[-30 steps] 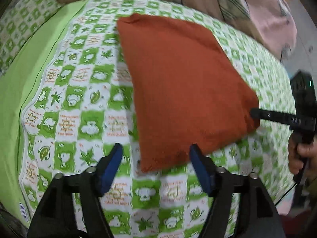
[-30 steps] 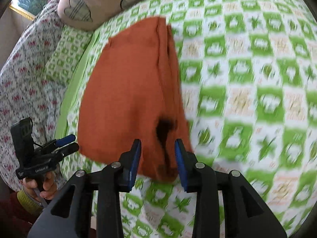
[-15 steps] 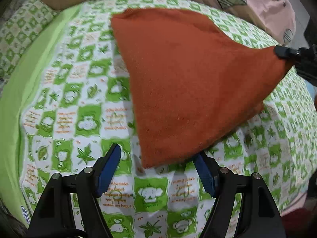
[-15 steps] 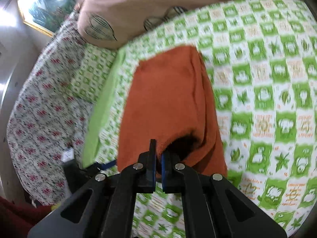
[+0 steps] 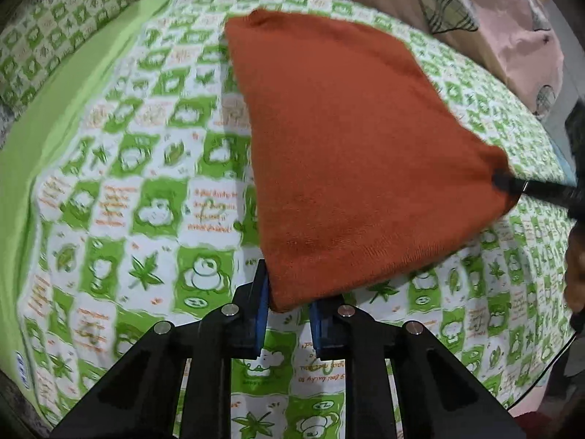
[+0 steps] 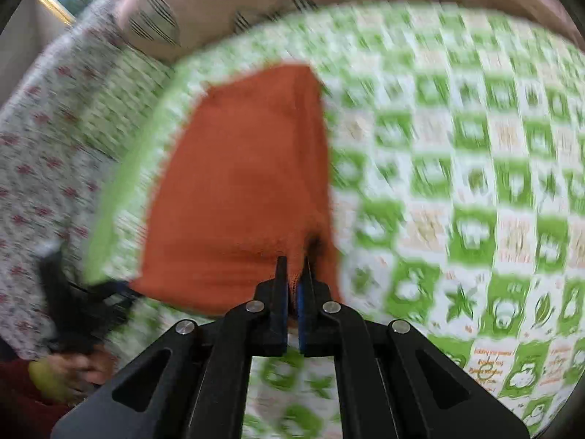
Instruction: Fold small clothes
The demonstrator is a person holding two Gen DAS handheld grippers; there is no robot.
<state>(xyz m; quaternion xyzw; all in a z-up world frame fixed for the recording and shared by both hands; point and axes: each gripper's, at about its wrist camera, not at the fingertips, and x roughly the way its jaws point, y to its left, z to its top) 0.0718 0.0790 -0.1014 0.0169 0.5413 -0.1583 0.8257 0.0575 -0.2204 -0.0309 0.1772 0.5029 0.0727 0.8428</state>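
Observation:
A folded orange cloth (image 5: 347, 146) lies on the green checked bed sheet (image 5: 146, 190). My left gripper (image 5: 289, 307) is at its near corner; the jaws are closing, and that corner sits between the blue pads, which touch it on both sides. My right gripper (image 6: 292, 278) is shut on the other near corner of the cloth (image 6: 248, 183), with orange fabric pinched between the pads. In the left wrist view the right gripper (image 5: 512, 184) holds that corner at the right, slightly raised. The right wrist view is blurred; the left gripper (image 6: 109, 289) shows at the cloth's lower left.
Pink pillows with heart patches (image 5: 512, 36) lie along the far side of the bed. A floral fabric (image 6: 36, 183) hangs at the left in the right wrist view. The person's hands (image 5: 574, 256) (image 6: 73, 366) hold the gripper handles at the frame edges.
The left jaws have closed from wide apart onto the cloth's near corner. The right jaws shut on the other corner, raised it, and now hold it lower.

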